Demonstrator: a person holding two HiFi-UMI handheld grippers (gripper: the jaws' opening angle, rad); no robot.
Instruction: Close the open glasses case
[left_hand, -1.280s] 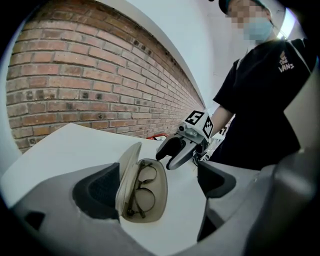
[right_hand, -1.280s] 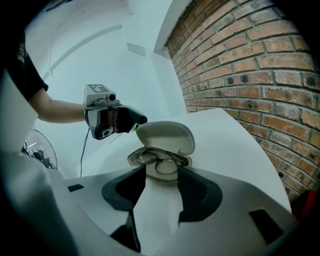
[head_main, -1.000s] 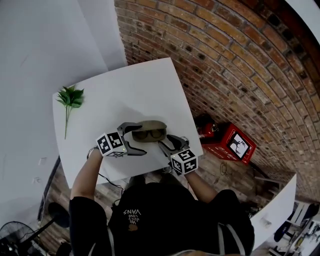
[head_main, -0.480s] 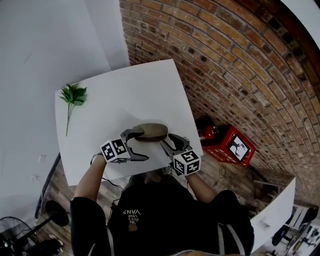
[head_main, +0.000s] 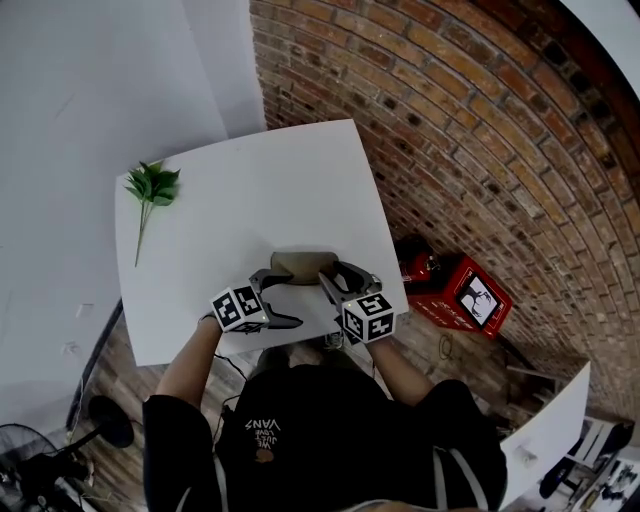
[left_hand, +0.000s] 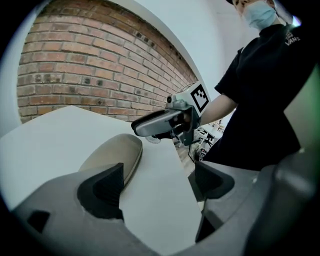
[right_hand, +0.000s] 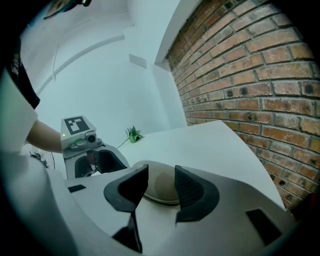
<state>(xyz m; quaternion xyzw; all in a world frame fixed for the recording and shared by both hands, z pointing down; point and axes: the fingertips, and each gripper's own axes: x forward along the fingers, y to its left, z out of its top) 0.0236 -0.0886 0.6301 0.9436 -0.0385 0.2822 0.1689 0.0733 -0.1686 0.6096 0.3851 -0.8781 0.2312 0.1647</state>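
left gripper (left_hand: 160, 182) nearest, jaws wide apart and closing with nothing between them, right gripper (right_hand: 161, 189) jaws narrower, closing, also empty, shut tan oval glasses case (head_main: 303, 264) just beyond both grippers' tips, by the near edge of the white square table (head_main: 250, 190)

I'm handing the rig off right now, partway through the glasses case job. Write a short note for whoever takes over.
Left tool: jaws wide apart and closing, with only bare table between them. The glasses case lies just ahead, beside one pad.
Right tool: jaws closing, with the case's near end just beyond the gap. The pads are not pressing it.
Done: the lid is down and the case looks shut, near the table's front edge.
Left: I can't tell if it has latched. Check, then draw both tools clear.
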